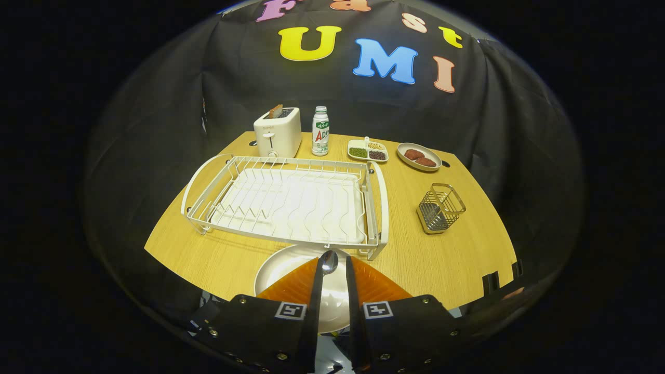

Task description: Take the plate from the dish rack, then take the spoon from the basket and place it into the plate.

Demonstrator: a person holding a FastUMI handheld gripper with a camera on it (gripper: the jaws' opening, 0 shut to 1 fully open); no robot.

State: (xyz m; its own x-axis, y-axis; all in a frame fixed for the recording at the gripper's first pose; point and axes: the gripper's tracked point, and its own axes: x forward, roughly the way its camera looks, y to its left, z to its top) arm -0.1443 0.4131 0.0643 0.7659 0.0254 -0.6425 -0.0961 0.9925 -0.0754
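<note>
At the bottom centre of the frame the tongs (332, 270) are nearly closed, their two fingers leaving only a narrow gap. The spoon (328, 262) stands in that gap, its bowl poking up just past the fingertips; the fingers appear to pinch its handle, so the tongs are grasping the spoon. Directly beneath them the white plate (280, 272) lies flat on the wooden bench (218, 257), at the near edge, with the spoon held over it rather than lying in it.

Just beyond the plate, across the middle of the frame, sits the white wire dish rack (291, 197) on its tray, with nothing standing in it. To the right of centre the small wire basket (440, 208) stands apart from the rack.

Toward the upper part of the bench, from left to right, stand a white toaster (278, 132), a bottle (320, 131), a divided dish (367, 150) and a shallow dish of brown pieces (419, 156).
</note>
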